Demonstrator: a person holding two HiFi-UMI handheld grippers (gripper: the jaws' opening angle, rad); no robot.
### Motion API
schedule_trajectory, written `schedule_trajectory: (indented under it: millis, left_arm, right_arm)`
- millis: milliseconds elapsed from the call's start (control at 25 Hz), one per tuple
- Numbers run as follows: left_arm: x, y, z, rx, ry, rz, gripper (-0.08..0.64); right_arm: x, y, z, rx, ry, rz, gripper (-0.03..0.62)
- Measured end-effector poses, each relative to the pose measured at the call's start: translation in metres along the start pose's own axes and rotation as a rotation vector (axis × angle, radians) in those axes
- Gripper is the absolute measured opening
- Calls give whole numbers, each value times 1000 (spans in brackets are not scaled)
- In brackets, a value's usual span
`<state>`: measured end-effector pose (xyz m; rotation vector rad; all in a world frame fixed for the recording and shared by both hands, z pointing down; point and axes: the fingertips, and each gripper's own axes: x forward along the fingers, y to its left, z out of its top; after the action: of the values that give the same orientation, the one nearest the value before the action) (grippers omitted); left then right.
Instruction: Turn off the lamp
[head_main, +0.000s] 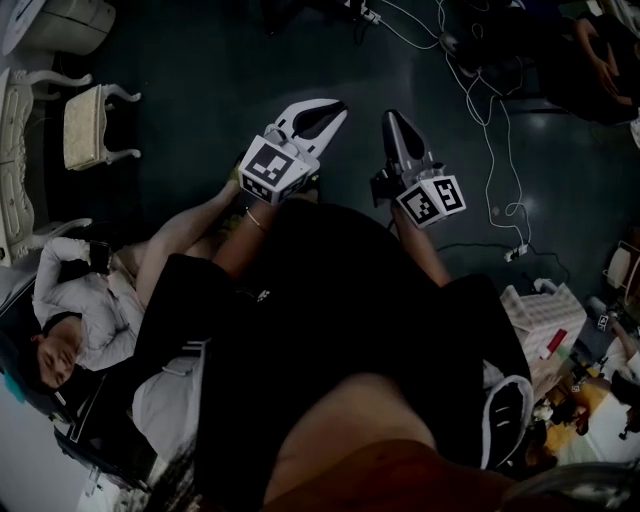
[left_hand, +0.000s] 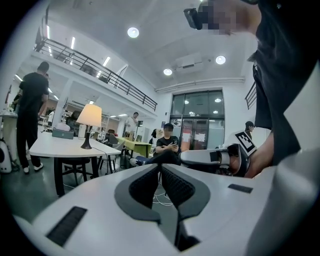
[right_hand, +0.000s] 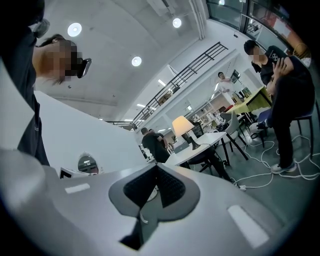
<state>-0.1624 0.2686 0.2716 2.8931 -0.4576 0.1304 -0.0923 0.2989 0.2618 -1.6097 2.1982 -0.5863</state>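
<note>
Left gripper (left_hand: 159, 168) and right gripper (right_hand: 156, 166) each have their jaws pressed together with nothing between them, and they are held side by side above the dark floor (head_main: 200, 80), well apart from the lamp (left_hand: 89, 120). Its shade glows, and it stands upright on the white table (left_hand: 55, 149), between the tabletop's two near corners, with a box (left_hand: 62, 133) just beside it. One person in black (left_hand: 31, 100) stands at the table's left end, and a seated person (left_hand: 168, 146) is beyond it.
</note>
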Motion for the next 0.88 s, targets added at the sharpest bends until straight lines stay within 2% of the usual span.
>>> schedule_trajectory:
  millis: [400, 600, 880]
  left_arm:
    - [20, 34, 8, 5, -12, -78, 14]
    - [29, 34, 8, -27, -13, -97, 14]
    - [40, 41, 10, -32, -9, -54, 12]
  right_arm:
    - [30, -11, 8, -18, -25, -69, 1]
    - [30, -20, 12, -23, -25, -87, 2]
    - [41, -34, 24, -23, -17, -43, 1]
